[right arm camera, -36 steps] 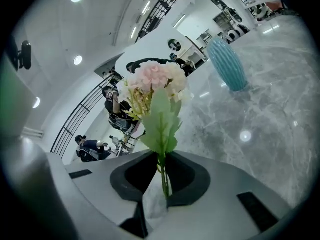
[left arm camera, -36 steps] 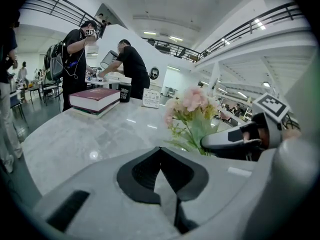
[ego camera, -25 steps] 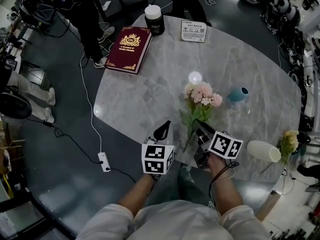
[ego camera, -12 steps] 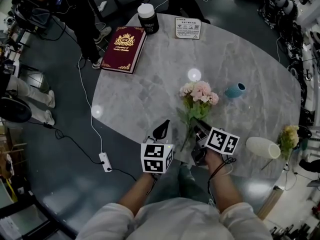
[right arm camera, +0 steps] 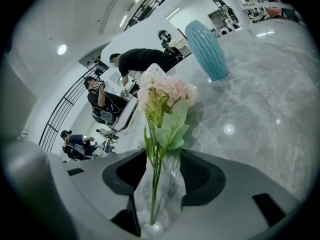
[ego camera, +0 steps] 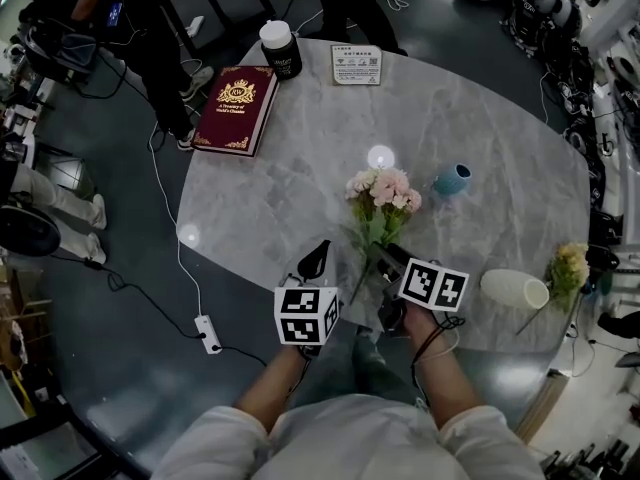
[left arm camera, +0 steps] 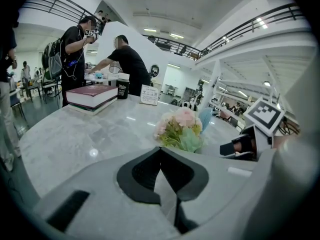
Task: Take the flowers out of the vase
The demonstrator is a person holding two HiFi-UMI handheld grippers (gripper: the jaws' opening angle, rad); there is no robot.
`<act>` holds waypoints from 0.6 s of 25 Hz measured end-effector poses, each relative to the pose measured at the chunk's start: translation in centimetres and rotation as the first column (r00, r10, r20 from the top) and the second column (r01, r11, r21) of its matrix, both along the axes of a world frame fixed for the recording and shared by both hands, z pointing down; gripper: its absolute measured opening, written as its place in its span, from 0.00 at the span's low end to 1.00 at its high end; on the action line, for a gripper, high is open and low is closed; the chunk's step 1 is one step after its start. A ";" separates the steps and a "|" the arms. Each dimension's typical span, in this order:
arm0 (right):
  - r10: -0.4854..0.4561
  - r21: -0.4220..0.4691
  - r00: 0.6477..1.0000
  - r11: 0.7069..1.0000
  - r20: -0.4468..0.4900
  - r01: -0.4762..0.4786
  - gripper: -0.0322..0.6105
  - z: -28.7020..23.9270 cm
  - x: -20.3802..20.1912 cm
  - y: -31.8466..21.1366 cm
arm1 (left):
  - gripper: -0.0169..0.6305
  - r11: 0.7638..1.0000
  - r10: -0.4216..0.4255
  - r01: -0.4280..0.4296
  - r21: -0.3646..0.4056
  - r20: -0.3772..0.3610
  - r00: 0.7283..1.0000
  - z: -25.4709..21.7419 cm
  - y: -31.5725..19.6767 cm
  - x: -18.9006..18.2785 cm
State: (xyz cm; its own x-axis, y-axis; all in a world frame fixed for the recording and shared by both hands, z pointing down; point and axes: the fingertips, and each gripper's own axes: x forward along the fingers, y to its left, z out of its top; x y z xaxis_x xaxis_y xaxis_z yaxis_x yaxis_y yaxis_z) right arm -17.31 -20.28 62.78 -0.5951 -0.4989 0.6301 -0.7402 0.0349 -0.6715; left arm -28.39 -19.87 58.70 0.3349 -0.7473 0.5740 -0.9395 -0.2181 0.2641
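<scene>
Marble table (ego camera: 300, 178) fills the head view. The pink flowers (ego camera: 382, 190) lie flat on it, blooms toward 12 o'clock, with the blue vase (ego camera: 452, 179) apart at their 3 o'clock. Both forearms reach in from 6 o'clock, tilted down.

Left gripper view: the left gripper (left arm camera: 160, 153) is closed on nothing.

Right gripper view: the right gripper (right arm camera: 161, 159) has just been opening, and the stems lie loose between its jaws. It should back out toward 6 o'clock without dragging them.

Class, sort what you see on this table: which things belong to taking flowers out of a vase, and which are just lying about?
Job in hand:
pink flowers, lying flat
blue vase, upright
right hand-held gripper, jaws just opening, stems between them
white vase, on its side
yellow flowers beside it

Lying about:
red book
black jar
printed card
</scene>
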 end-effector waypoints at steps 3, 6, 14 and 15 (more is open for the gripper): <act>0.017 -0.002 1.000 1.000 -0.010 -0.017 0.33 -0.1 1.0 0.6 | 0.04 1.000 0.001 -0.001 0.012 0.001 1.000 -0.4 0.0 0.5; 0.036 0.007 0.999 0.999 -0.012 -0.036 0.33 -0.7 2.3 1.3 | 0.04 1.000 0.002 -0.002 0.029 0.004 1.000 -1.3 0.2 1.1; 0.080 0.133 0.995 0.988 -0.052 -0.072 0.31 -5.0 5.6 2.3 | 0.04 0.996 -0.041 0.043 0.072 -0.028 0.999 -5.0 1.2 2.3; 0.081 0.155 0.995 0.985 -0.064 -0.071 0.28 -5.6 6.0 2.4 | 0.04 0.996 -0.044 0.046 0.080 -0.026 0.999 -5.6 1.3 2.3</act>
State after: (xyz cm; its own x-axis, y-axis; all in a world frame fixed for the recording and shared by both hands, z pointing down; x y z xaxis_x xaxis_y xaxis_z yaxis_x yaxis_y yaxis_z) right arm -11.31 -17.89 57.13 -0.5088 -0.6346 0.5817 -0.7897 0.0749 -0.6089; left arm -26.11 -18.59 53.06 0.3129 -0.8056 0.5030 -0.9424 -0.1974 0.2701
